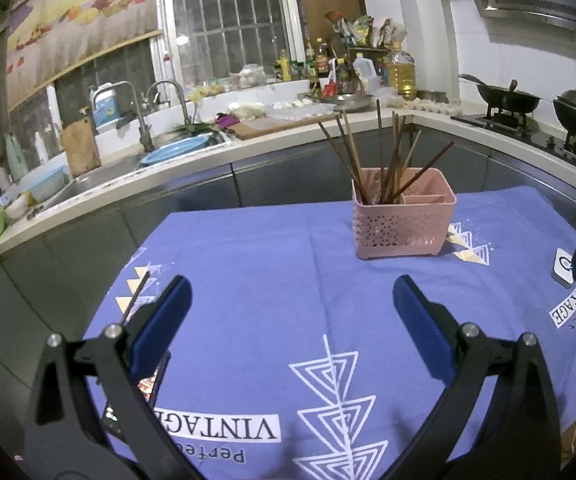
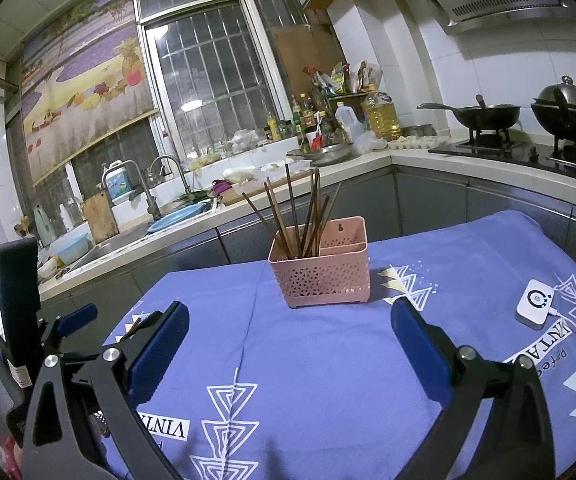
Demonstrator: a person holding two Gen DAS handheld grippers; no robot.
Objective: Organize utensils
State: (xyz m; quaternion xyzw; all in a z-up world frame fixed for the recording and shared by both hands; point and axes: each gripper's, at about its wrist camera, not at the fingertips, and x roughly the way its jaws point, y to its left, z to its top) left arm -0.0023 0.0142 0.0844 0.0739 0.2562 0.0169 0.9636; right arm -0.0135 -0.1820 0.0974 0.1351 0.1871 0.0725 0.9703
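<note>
On the blue printed cloth (image 1: 256,280) stands one pink plastic holder (image 1: 403,222), perforated on its lower walls and divided into a large compartment and a smaller one. Roughly ten dark brown chopsticks (image 1: 387,156) lean fanned out in the large compartment; exact count uncertain. One further chopstick (image 1: 136,298) lies flat on the cloth near its left edge, just beyond the left gripper (image 1: 291,300). One small white device (image 2: 535,307) rests on the cloth to the right. Both the left gripper and the right gripper (image 2: 289,322) have blue-padded fingers spread wide, holding and touching nothing.
</note>
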